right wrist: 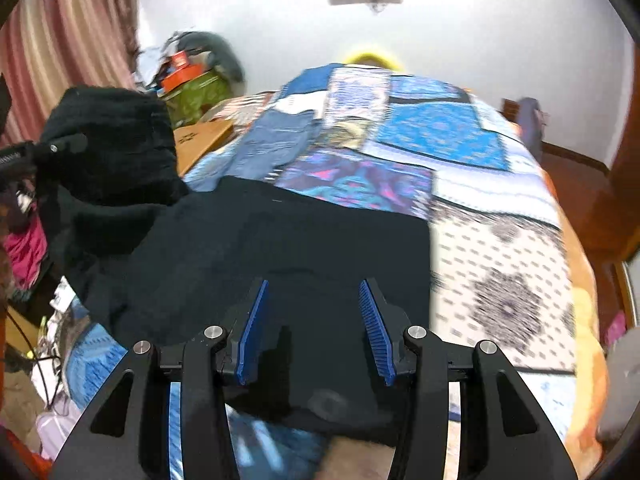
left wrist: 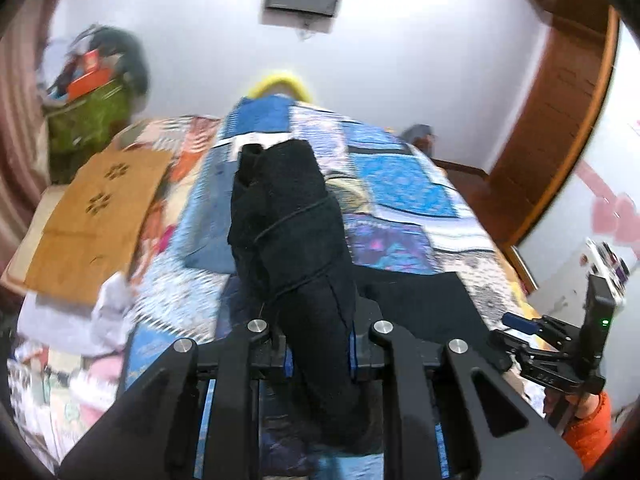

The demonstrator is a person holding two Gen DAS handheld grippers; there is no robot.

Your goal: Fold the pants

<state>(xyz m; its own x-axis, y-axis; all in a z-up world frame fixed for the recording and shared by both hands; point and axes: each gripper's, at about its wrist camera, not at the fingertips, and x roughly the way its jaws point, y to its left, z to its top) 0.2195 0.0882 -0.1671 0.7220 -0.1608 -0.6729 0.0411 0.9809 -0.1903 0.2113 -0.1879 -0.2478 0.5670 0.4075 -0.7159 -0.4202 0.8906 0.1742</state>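
Observation:
The black pants lie spread on the near part of the bed. One end of them is bunched and lifted at the left. My left gripper is shut on that bunched black fabric, which fills the gap between its fingers and rises in front of the camera. The right wrist view shows that gripper as a dark bar at the far left. My right gripper hovers over the flat part of the pants, its blue pads apart with nothing pinched. It also appears at the right edge of the left wrist view.
A patchwork quilt covers the bed, with folded jeans beyond the pants. A brown board and loose clothes lie at the left. A green bag, a curtain and a wooden wardrobe stand around.

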